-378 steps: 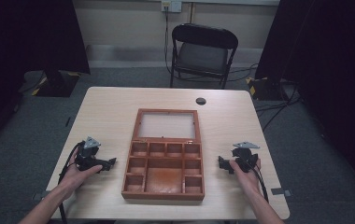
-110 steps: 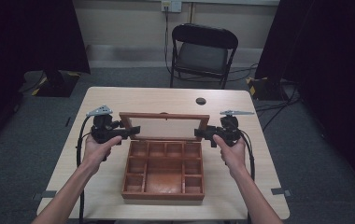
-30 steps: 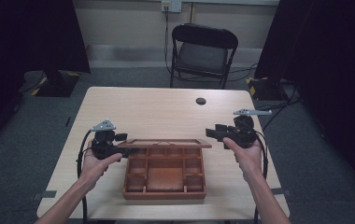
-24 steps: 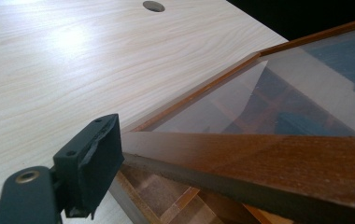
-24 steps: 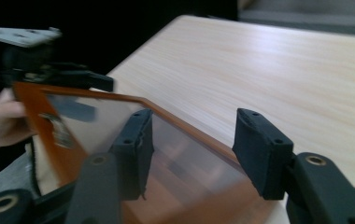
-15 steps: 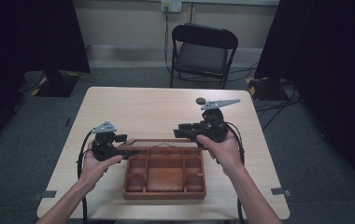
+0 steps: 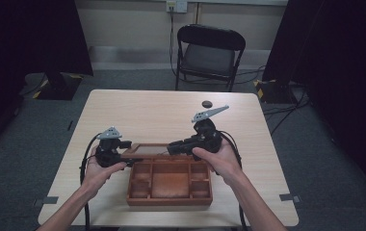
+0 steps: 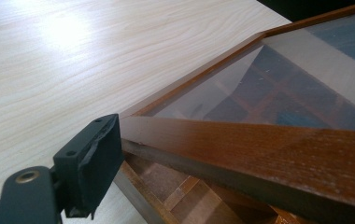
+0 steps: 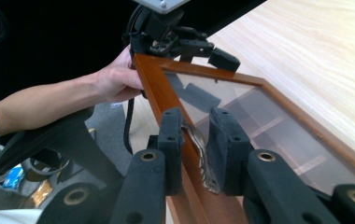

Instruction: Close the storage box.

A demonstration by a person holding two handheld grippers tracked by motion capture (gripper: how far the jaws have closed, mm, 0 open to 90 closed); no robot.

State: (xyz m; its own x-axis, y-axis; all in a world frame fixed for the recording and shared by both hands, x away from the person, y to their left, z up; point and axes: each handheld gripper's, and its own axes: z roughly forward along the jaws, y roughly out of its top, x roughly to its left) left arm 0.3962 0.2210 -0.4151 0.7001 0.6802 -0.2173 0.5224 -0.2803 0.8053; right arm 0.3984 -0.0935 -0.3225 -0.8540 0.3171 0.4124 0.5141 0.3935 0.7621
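A brown wooden box [image 7: 169,192] with several compartments sits near the table's front edge. Its glass lid [image 7: 145,150] hangs low over the back of the box, tilted. My left gripper [image 7: 125,156] is shut on the lid's left corner; one pad [image 8: 91,168] presses the wooden frame [image 8: 259,149]. My right gripper [image 7: 171,148] reaches leftward to the middle of the lid's front rail. Its jaws have just been closing and now pinch the rail [image 9: 192,186] at a small metal clasp [image 9: 203,158]. The right gripper [image 9: 196,140] looks along the glass [image 9: 241,116] toward the left gripper [image 9: 185,44].
A small black round object [image 7: 206,103] lies at the table's [image 7: 137,110] far side. A black folding chair [image 7: 210,53] stands behind the table. Cables trail from both grippers toward the front edge. Dark curtains flank the room.
The right gripper left the lid's right corner, swung left to the middle of the front rail and closed on it. The lid has come down low. The left gripper stayed put.
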